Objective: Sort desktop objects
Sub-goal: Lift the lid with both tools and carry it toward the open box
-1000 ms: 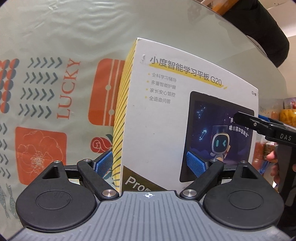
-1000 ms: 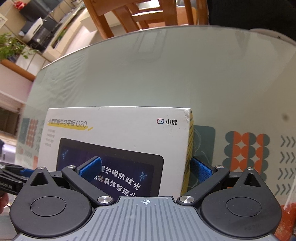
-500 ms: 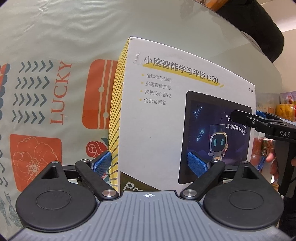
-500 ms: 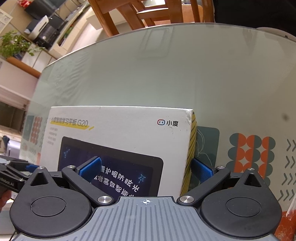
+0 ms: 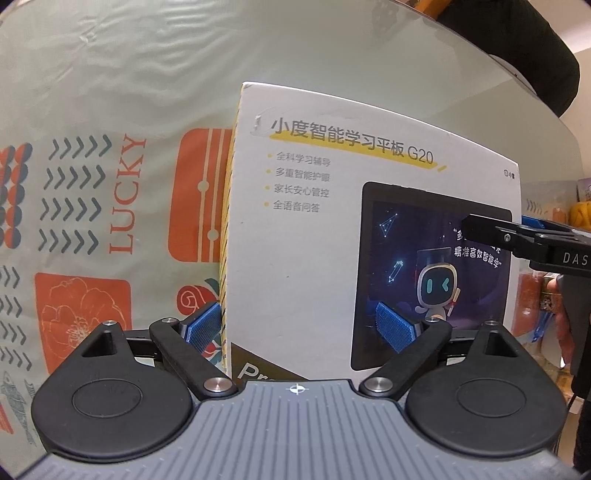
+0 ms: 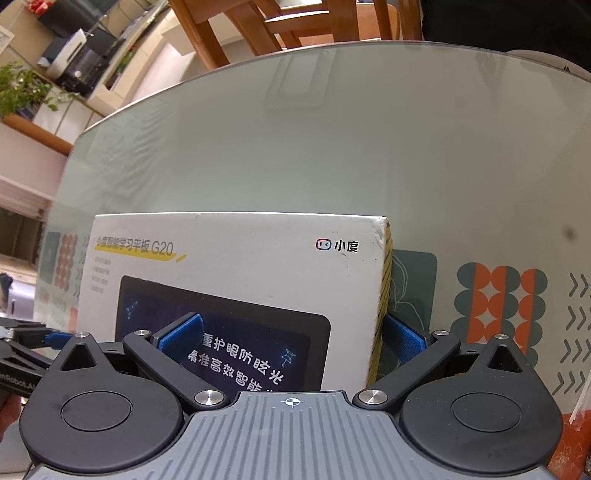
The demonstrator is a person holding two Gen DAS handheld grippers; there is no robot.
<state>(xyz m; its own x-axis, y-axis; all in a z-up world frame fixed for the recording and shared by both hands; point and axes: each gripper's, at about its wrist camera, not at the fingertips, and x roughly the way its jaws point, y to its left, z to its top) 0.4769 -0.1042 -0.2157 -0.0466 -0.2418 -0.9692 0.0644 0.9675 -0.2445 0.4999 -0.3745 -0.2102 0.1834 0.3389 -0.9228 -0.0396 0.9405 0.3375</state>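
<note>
A flat white tablet box [image 5: 314, 240] with a yellow-striped side and a tablet picture on its face is held above the table. My left gripper [image 5: 299, 326] is shut on one end of it, its blue pads on both faces. My right gripper [image 6: 291, 339] is shut on the other end of the same box [image 6: 240, 266]. The right gripper's black fingers [image 5: 517, 240] show at the right in the left wrist view. The left gripper [image 6: 22, 339] shows at the left edge of the right wrist view.
The round glass table [image 6: 369, 147] has a patterned cloth with orange blocks and the word LUCKY [image 5: 125, 195] beneath it. Wooden chairs [image 6: 295, 22] stand past the far rim. Shelves with packaged goods [image 5: 580, 206] are at the right.
Both grippers keep their hold on the box. In the left wrist view the box has drifted left and lower against the cloth pattern; in the right wrist view more of the room beyond the table shows.
</note>
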